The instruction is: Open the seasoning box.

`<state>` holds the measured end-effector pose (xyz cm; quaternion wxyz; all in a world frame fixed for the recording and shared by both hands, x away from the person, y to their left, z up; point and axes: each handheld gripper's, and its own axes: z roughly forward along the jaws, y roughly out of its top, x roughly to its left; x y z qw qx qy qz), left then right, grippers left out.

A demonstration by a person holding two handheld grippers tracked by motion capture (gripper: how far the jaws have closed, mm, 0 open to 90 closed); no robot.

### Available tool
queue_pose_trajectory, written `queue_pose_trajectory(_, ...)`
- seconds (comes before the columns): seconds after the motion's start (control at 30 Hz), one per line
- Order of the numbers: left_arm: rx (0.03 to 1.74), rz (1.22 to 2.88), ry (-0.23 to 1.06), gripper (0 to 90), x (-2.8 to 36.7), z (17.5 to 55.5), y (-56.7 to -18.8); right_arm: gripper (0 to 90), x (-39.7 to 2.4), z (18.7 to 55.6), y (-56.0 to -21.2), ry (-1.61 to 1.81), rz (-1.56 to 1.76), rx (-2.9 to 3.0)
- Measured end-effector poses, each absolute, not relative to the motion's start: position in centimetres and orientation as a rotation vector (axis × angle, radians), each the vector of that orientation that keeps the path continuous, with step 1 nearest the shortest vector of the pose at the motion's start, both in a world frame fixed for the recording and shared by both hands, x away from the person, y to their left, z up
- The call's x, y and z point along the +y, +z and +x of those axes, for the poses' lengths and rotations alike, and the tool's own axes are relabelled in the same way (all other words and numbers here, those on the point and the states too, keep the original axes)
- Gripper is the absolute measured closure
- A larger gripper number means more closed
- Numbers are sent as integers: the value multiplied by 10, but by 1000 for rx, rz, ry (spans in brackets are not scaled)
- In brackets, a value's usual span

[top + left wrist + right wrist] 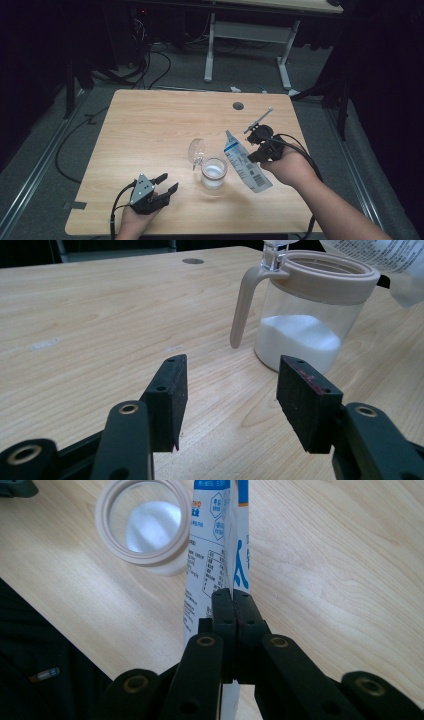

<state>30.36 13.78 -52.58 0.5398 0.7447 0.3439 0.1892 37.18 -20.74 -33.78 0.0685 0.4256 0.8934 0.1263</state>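
Observation:
A clear jar with a beige rim and handle stands at the table's front middle, holding white powder; its hinged lid is flipped open to the left. My right gripper is shut on a white and blue printed bag, which hangs tilted just right of the jar. In the right gripper view the bag runs up from the closed right gripper, beside the jar's open mouth. My left gripper rests open near the front left, with nothing in it. Seen from the left gripper, the jar stands ahead to the right.
A round cable hole sits near the table's far edge. A thin grey rod sticks out beyond the right gripper. Behind the table are a white desk frame and cables on the floor.

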Motion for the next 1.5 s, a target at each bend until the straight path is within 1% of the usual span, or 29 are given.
queue_pose_trajectory(0.13,823,1769,448,467,139,304,-526,900,-214,374,-345,364,1358,2661)
queue_pose_trajectory(0.27,824,1764,448,466,140,305,-525,900,-222,377,-353,370,1338,2661)
queue_pose_trajectory(0.67,832,1760,440,466,138,306,-526,900,-253,391,-373,348,1428,2605)
queue_pose_trajectory(0.97,836,1758,437,464,139,306,-526,900,-266,402,-384,342,1463,2562)
queue_pose_trajectory(1.3,845,1745,434,464,142,306,-525,900,-267,403,-383,369,1468,2526)
queue_pose_trajectory(1.5,848,1749,434,467,144,306,-524,900,-270,397,-379,468,1475,2448)
